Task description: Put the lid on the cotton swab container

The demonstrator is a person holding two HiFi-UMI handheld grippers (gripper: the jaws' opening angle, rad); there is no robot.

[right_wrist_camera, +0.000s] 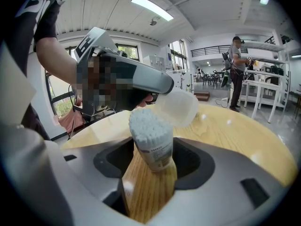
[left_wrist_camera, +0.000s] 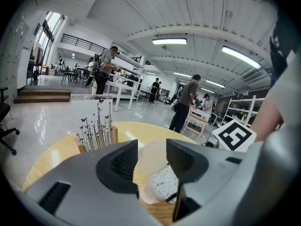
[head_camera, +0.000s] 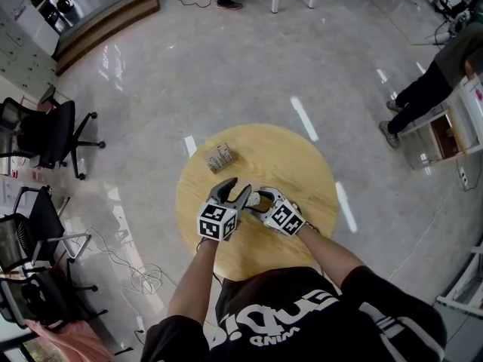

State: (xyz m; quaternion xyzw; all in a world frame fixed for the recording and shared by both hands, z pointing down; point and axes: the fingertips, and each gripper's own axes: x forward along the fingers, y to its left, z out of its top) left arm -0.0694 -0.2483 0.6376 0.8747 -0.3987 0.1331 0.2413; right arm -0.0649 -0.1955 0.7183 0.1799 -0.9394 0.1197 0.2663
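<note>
On the round wooden table (head_camera: 302, 164), my right gripper (head_camera: 264, 200) (right_wrist_camera: 154, 161) is shut on the cotton swab container (right_wrist_camera: 153, 142). The container is a clear tube, open at the top and packed with white swabs (left_wrist_camera: 162, 182). It leans slightly. My left gripper (head_camera: 238, 191) (left_wrist_camera: 151, 158) is shut on the translucent lid (right_wrist_camera: 178, 108) (left_wrist_camera: 149, 150). The lid hangs tilted just above and beside the container's open top, its rim close to the swabs. In the head view both grippers meet near the table's middle, and the container is mostly hidden there.
A small holder printed with black stems and butterflies (head_camera: 219, 157) (left_wrist_camera: 96, 131) stands on the table beyond the grippers. Office chairs (head_camera: 45, 134) stand on the floor at left. A person (head_camera: 430, 89) stands by shelving at right, and cables lie on the floor.
</note>
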